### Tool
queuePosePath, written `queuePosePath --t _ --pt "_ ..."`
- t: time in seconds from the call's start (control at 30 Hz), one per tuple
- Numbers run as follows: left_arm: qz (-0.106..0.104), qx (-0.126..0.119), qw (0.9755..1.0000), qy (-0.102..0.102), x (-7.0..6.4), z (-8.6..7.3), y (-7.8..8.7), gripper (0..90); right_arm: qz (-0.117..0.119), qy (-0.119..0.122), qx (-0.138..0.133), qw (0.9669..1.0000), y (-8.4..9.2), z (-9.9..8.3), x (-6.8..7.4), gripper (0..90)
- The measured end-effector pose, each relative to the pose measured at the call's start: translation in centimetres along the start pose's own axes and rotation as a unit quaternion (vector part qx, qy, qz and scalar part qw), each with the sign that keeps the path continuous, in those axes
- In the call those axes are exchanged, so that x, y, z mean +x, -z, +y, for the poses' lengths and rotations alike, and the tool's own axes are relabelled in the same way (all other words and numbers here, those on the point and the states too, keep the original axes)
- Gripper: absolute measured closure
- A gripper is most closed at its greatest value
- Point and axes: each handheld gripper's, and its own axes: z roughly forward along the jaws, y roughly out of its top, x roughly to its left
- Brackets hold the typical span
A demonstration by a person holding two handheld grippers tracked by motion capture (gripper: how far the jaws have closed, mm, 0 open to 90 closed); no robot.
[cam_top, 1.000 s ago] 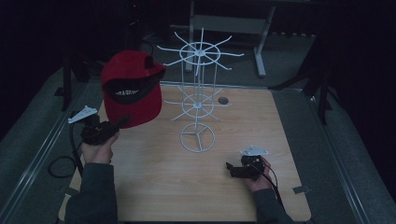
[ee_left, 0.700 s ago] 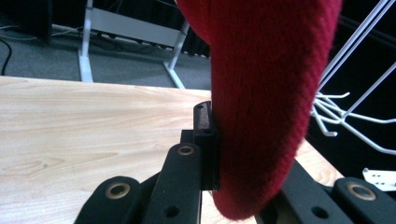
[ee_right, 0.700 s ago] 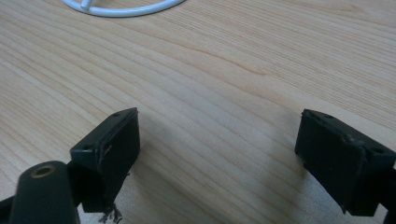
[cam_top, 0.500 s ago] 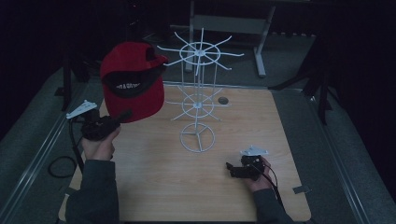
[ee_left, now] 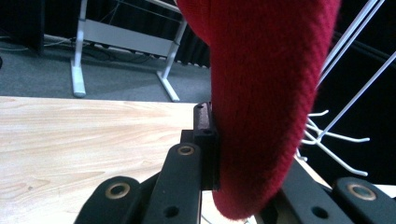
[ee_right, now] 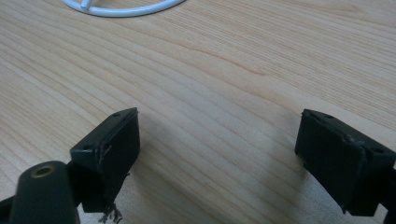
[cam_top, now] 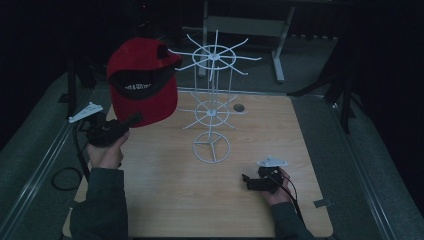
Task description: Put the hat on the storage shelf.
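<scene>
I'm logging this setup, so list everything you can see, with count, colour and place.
cap: one, red with a black band, held up over the table's left side, beside the rack's top ring
wire rack: one, white, standing mid-table
table: one, light wood
hole cover: one, dark, round, on the table behind the rack
frame: one, pale grey, on the floor beyond the table
left gripper: one, black, shut on the cap
right gripper: one, black, open, low over the table near the front right
hands: two, in dark sleeves, at the bottom edge
</scene>
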Motion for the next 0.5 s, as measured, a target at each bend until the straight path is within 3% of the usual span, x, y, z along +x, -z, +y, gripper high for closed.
queuePosePath --t 0.5 --pt "-0.011 -0.013 0.9998 0.009 -0.5 1.2 0.0 85.5 0.0 0.0 0.0 1.0 0.0 0.0 0.0 13.7"
